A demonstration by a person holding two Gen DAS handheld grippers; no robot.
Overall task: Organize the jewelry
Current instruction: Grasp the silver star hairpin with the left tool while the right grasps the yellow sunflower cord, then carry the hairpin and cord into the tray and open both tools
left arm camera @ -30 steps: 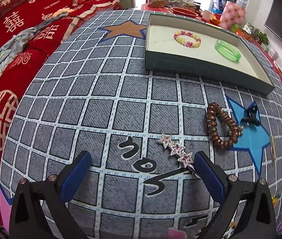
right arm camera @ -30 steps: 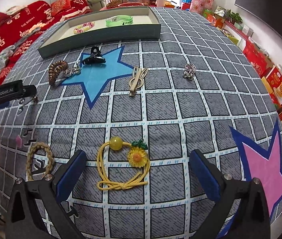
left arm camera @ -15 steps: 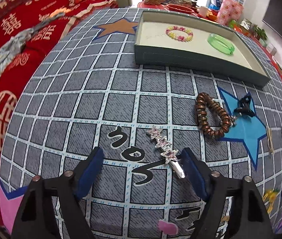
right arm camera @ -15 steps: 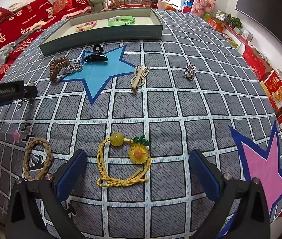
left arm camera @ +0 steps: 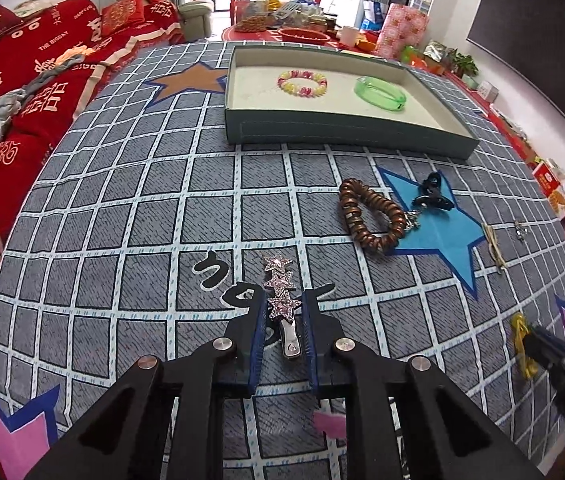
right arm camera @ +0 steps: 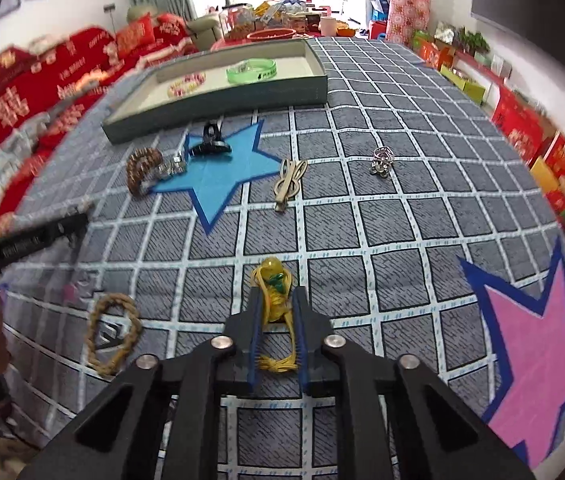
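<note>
A second ago both pairs of jaws stood wide; now we see them closing. Our left hand-held gripper (left arm camera: 282, 322), tilted steeply down at the worktop (left arm camera: 122, 208), is closing on the star hair clip (left arm camera: 281, 294), its blue pads pressing the clip's metal end while three glittering stars stick out ahead. Our right hand-held gripper (right arm camera: 277, 312), also tilted down, is closing on the yellow hair tie (right arm camera: 273, 300), now squeezed narrow, with its bead and flower bunched at the tips. Farther on lie a brown coil tie (left arm camera: 370, 216) and a black claw clip (left arm camera: 430, 196). Toward the far edge, the tray (left arm camera: 346, 138) holds a bead bracelet (left arm camera: 302, 84) and a green bangle (left arm camera: 380, 94).
</note>
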